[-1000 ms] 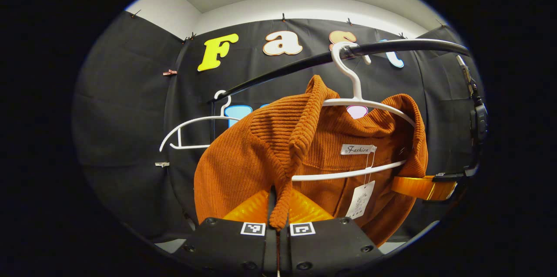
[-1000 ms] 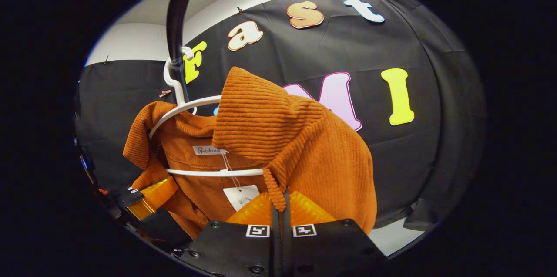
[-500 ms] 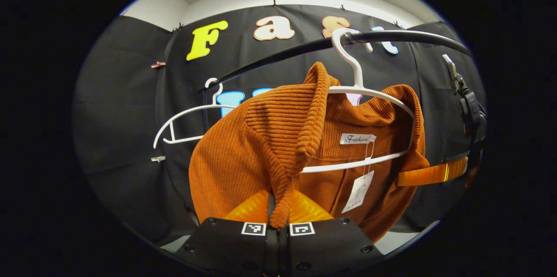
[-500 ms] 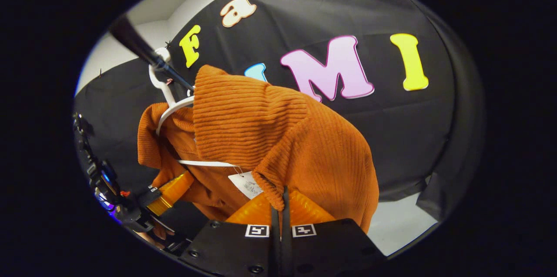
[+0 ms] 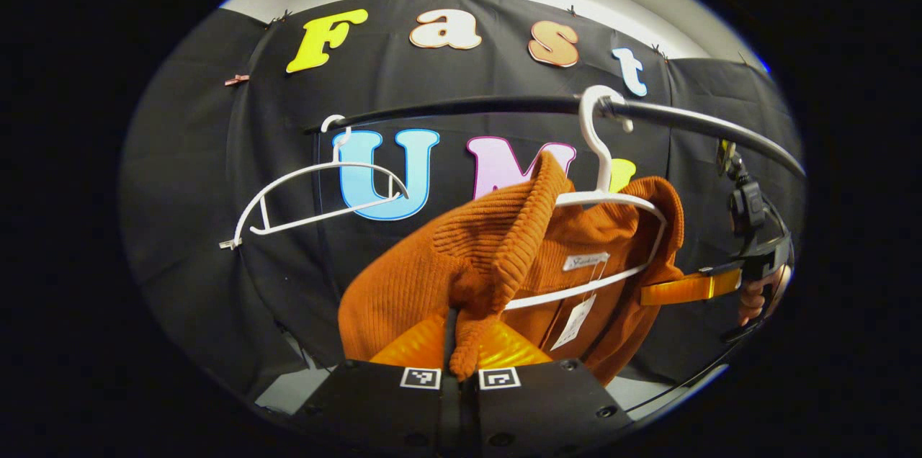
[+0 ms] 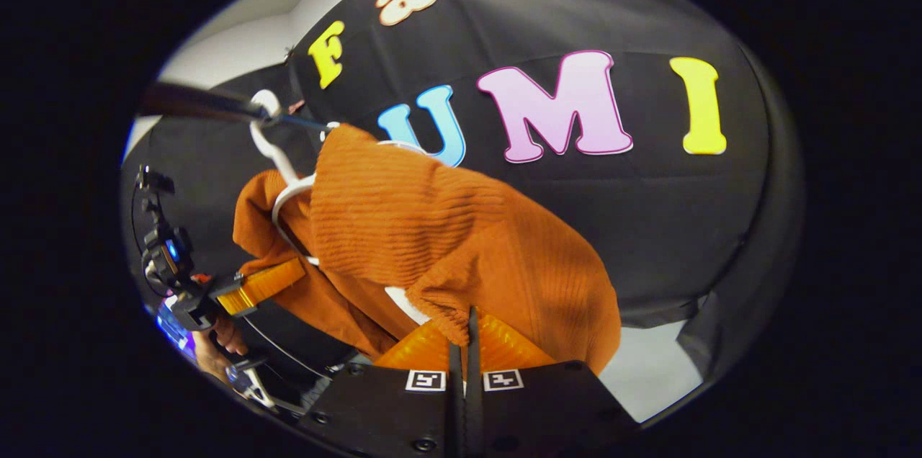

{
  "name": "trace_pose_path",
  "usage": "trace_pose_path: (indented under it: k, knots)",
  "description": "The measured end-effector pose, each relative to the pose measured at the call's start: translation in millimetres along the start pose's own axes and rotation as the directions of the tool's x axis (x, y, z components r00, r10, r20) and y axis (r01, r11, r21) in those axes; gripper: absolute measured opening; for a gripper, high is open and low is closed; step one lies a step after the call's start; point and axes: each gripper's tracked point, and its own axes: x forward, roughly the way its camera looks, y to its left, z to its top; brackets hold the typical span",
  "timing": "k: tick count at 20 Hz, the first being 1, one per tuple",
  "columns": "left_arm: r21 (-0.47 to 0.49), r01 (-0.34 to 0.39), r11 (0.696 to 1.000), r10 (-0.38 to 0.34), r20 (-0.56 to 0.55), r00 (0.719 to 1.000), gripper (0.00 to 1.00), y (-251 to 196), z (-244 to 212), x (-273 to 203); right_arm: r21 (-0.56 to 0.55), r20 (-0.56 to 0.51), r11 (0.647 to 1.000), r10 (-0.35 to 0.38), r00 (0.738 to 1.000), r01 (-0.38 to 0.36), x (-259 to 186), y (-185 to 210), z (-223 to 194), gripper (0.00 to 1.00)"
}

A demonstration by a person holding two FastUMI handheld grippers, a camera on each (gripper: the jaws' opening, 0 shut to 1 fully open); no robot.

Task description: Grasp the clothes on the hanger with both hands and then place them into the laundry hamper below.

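- Left gripper: fingers together, clamped on a fold of the orange ribbed sweater's front edge, at 6 o'clock in left gripper view
- Right gripper: likewise pinched on the other edge at 6 o'clock in right gripper view
- Sweater hangs half-draped on the white hanger, hook over the black rail at 1 o'clock
- Empty hanger at 9 o'clock
- Progress, judged: both grasps made; freeing and lowering into the hamper remain
- Neck label and hang tag too small to read
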Motion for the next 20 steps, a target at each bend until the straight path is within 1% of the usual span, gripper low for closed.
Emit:
trace_pose_path:
  k: [1,3,5,8,11,13,16,17,20]
  knots:
    - [-0.005,-0.010,1.000,0.010,0.005,1.000,0.05,7.7,6.5,0.0,0.002,0.019,1.000,-0.023,1.000,0.023,-1.3,-8.6,5.9,0.04]
    - [-0.007,-0.034,0.999,0.034,0.019,0.999,0.05,22.7,16.2,-1.1,0.009,0.055,0.999,-0.036,0.998,0.035,-10.5,-11.4,19.2,0.04]
    - [-0.015,-0.055,0.998,0.056,0.031,0.998,0.05,36.5,24.5,-1.6,-0.009,0.109,0.998,-0.064,0.992,0.066,-18.8,-18.1,37.5,0.04]
    - [-0.009,-0.101,0.995,0.101,0.057,0.993,0.05,57.1,39.2,-2.9,-0.022,0.213,0.994,-0.103,0.972,0.110,-31.0,-23.1,67.4,0.04]
    - [-0.036,-0.110,0.993,0.112,0.061,0.992,0.05,67.8,43.2,0.3,-0.033,0.273,0.983,-0.167,0.947,0.182,-32.5,-38.0,85.1,0.04]
    - [-0.027,-0.125,0.992,0.126,0.055,0.990,0.05,76.5,40.2,4.0,-0.036,0.286,0.975,-0.201,0.937,0.220,-27.8,-47.8,89.0,0.05]
    - [-0.014,-0.133,0.991,0.133,0.039,0.990,0.05,85.8,29.1,12.8,-0.028,0.286,0.958,-0.266,0.920,0.286,-17.5,-74.9,87.2,0.04]
    - [-0.011,-0.137,0.990,0.137,0.027,0.990,0.05,90.0,21.9,16.9,-0.012,0.280,0.955,-0.282,0.918,0.297,-13.3,-83.5,82.8,0.04]
    - [-0.031,-0.154,0.988,0.153,-0.018,0.988,0.05,101.4,-4.7,25.0,0.045,0.243,0.955,-0.296,0.924,0.294,0.7,-98.8,58.8,0.04]
